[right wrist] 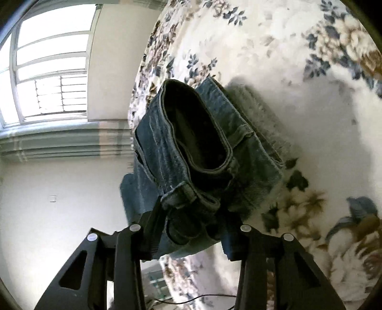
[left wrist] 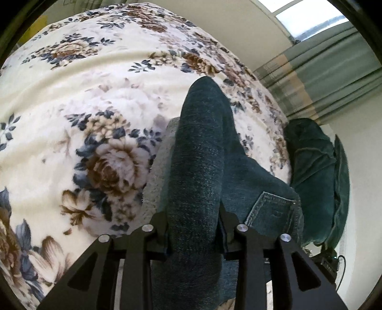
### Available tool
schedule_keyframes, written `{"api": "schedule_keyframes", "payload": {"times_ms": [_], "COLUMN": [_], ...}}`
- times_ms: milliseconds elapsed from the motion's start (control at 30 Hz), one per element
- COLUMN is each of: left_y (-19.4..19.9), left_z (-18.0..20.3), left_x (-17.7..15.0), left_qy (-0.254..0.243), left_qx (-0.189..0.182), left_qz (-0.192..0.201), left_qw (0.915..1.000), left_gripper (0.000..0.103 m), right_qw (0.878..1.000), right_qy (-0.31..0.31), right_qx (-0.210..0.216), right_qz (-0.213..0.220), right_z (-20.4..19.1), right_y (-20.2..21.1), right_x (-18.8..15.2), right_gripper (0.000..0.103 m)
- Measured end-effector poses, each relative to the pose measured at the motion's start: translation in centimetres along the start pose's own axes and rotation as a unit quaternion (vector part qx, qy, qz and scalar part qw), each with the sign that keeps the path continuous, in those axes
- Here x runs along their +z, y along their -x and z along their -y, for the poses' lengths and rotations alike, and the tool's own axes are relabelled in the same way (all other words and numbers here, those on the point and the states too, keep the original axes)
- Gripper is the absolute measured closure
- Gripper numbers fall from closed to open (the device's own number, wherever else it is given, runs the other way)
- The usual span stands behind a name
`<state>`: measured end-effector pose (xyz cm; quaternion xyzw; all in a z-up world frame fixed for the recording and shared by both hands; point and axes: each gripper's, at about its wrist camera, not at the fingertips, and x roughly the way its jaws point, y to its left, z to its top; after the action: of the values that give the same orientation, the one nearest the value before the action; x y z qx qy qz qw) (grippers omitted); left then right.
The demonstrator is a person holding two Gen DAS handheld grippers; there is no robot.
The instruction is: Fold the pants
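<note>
In the left wrist view, a bed is seen covered by a cream floral blanket (left wrist: 78, 100), which fills the left and far part of the scene. At the near middle, the left gripper (left wrist: 194, 229) is closed on a thick fold of the dark blue pants (left wrist: 198, 152); the denim is pinched between the two black fingers (left wrist: 161, 226) and stretches away from them toward the far side, raised above the blanket. A stitched back pocket (left wrist: 272, 209) is seen just right of the held fold. Further right, more of the denim hangs bunched beyond the edge of the bed, in front of a pale wall. A striped grey-green curtain (left wrist: 329, 78) and part of a window (left wrist: 308, 16) are seen at the far right.

In the right wrist view, a bright window (right wrist: 50, 62) with the curtain (right wrist: 64, 140) under it is seen at the left, above a white wall. In the middle, the right gripper (right wrist: 191, 221) is clamped on the waistband end of the pants (right wrist: 191, 143): a belt loop and the band edge are gripped between the fingers (right wrist: 152, 221). The waist opening gapes dark and faces the camera. The garment is held up off the bed, and its shadow is cast on the blanket (right wrist: 298, 95) to the right.
</note>
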<state>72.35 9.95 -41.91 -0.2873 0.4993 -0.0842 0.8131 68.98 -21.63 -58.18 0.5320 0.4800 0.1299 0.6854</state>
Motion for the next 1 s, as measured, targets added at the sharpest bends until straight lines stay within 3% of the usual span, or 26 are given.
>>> {"api": "schedule_keyframes", "payload": {"times_ms": [100, 200, 233, 267, 333, 400, 433, 567, 667, 767, 867, 1000], "left_y": [0.5, 2.1, 2.5, 3.0, 4.2, 5.7, 6.3, 8.9, 11.3, 14.2, 17.1, 21.5], "left_z": [0.6, 2.8, 3.4, 3.8, 4.9, 6.4, 7.0, 9.7, 12.1, 14.1, 15.7, 18.0], "left_x": [0.0, -0.6, -0.7, -0.9, -1.4, -2.1, -2.4, -4.3, -6.1, -7.9, -9.4, -11.8], "left_qy": [-0.006, -0.061, -0.073, -0.083, -0.101, -0.119, -0.127, -0.161, -0.182, -0.195, -0.202, -0.211], "left_qx": [0.027, 0.073, 0.090, 0.103, 0.127, 0.156, 0.167, 0.224, 0.240, 0.246, 0.241, 0.239], "left_qz": [-0.007, 0.011, 0.014, 0.017, 0.025, 0.041, 0.046, 0.065, 0.083, 0.096, 0.110, 0.128], "left_qw": [0.9996, 0.9955, 0.9932, 0.9911, 0.9864, 0.9797, 0.9767, 0.9590, 0.9500, 0.9444, 0.9430, 0.9391], "left_gripper": [0.069, 0.069, 0.065, 0.060, 0.028, 0.016, 0.016, 0.009, 0.009, 0.008, 0.008, 0.009], "right_qw": [0.999, 0.995, 0.993, 0.990, 0.982, 0.966, 0.957, 0.909, 0.878, 0.855, 0.844, 0.842], "right_qy": [0.010, 0.046, 0.059, 0.080, 0.117, 0.165, 0.190, 0.283, 0.329, 0.358, 0.373, 0.381], "right_qx": [-0.034, -0.089, -0.099, -0.115, -0.148, -0.195, -0.216, -0.298, -0.331, -0.350, -0.354, -0.344], "right_qz": [-0.005, -0.007, -0.003, 0.003, 0.013, 0.032, 0.040, 0.069, 0.105, 0.134, 0.153, 0.167], "right_z": [-2.0, -4.5, -6.1, -6.4, -8.2, -10.8, -12.0, -17.5, -20.6, -22.6, -24.3, -26.2], "right_y": [2.0, 3.0, 4.9, 6.1, 6.6, 7.5, 7.7, 10.3, 13.8, 16.9, 21.6, 27.0], "right_x": [2.4, 4.4, 4.6, 4.8, 4.2, 2.7, 2.2, -1.9, -5.1, -7.4, -10.2, -13.2], "right_gripper": [0.060, 0.053, 0.051, 0.047, 0.045, 0.038, 0.036, 0.001, 0.001, 0.001, 0.001, 0.001]}}
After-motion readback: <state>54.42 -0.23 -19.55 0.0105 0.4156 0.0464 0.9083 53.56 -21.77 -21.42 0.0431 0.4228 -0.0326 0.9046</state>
